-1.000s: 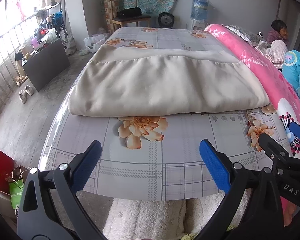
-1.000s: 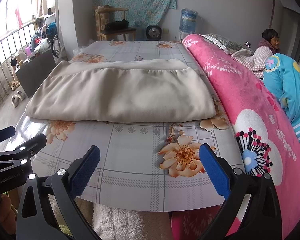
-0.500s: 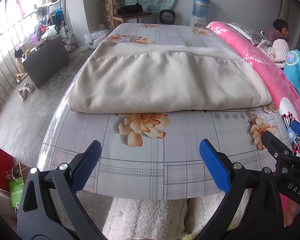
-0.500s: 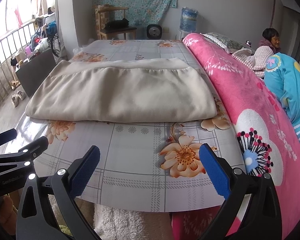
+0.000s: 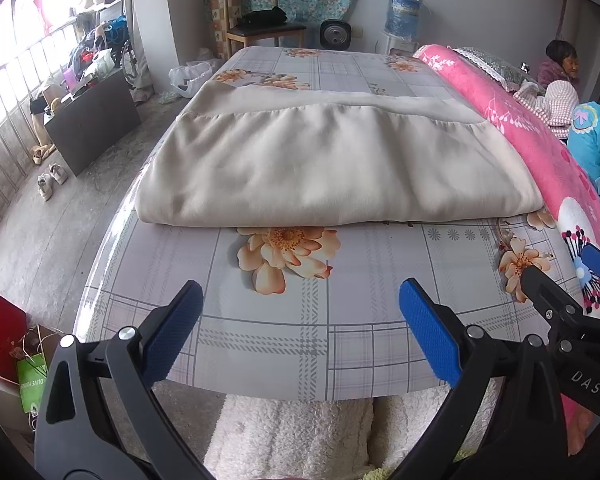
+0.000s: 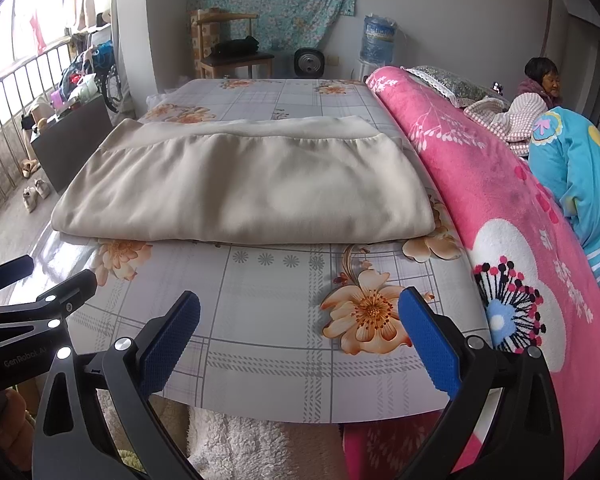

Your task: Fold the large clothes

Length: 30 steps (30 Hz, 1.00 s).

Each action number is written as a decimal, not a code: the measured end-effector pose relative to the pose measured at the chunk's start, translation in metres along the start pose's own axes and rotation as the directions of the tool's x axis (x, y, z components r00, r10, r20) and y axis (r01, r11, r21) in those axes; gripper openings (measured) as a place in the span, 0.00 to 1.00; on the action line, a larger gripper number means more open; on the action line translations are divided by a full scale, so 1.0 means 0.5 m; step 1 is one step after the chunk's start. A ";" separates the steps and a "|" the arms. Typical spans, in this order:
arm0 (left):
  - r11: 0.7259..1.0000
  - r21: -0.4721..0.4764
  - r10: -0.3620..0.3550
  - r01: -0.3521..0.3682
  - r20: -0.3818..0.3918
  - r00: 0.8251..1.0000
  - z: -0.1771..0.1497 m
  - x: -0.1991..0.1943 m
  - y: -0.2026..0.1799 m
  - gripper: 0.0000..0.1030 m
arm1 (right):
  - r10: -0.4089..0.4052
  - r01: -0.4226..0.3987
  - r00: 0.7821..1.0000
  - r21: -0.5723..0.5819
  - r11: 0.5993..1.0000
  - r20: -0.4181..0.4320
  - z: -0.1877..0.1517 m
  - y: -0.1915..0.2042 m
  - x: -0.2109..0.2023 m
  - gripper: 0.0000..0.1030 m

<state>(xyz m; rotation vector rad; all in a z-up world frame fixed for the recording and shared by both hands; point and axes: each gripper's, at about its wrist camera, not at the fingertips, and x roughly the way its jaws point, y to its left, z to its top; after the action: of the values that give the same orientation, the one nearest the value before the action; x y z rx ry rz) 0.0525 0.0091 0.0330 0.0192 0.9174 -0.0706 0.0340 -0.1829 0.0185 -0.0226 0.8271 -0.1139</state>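
**Both grippers spread wide, short of the folded cloth**

The left gripper [image 5: 300, 332] and right gripper [image 6: 300, 332] hang side by side over the near edge of the flowered table cover [image 5: 340, 320], jaws wide apart and holding nothing. The folded beige garment [image 5: 332, 168] lies flat ahead of both, well clear of their blue fingertips [image 6: 430, 344]. A pink blanket [image 6: 500, 208] runs along the right.

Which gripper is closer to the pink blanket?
Right. The right gripper hangs beside the pink blanket; the left gripper sits farther left, past the right one.
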 end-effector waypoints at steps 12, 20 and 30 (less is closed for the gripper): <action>1.000 -0.002 0.002 -0.002 -0.001 1.000 0.001 -0.002 0.000 0.92 | 0.000 0.000 1.000 -0.003 1.000 -0.008 -0.004 0.000 0.002 0.94; 1.000 -0.001 0.003 -0.003 -0.001 1.000 0.001 -0.002 0.000 0.92 | -0.001 0.001 1.000 -0.005 1.000 -0.009 -0.004 -0.001 0.003 0.94; 1.000 -0.003 0.002 -0.002 -0.002 1.000 0.001 -0.002 0.000 0.92 | -0.003 0.003 1.000 -0.006 1.000 -0.018 -0.006 -0.001 0.007 0.94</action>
<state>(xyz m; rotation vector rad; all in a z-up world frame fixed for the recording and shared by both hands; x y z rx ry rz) 0.0525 0.0093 0.0341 0.0177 0.9200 -0.0672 0.0340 -0.1838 0.0141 -0.0282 0.8453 -0.1152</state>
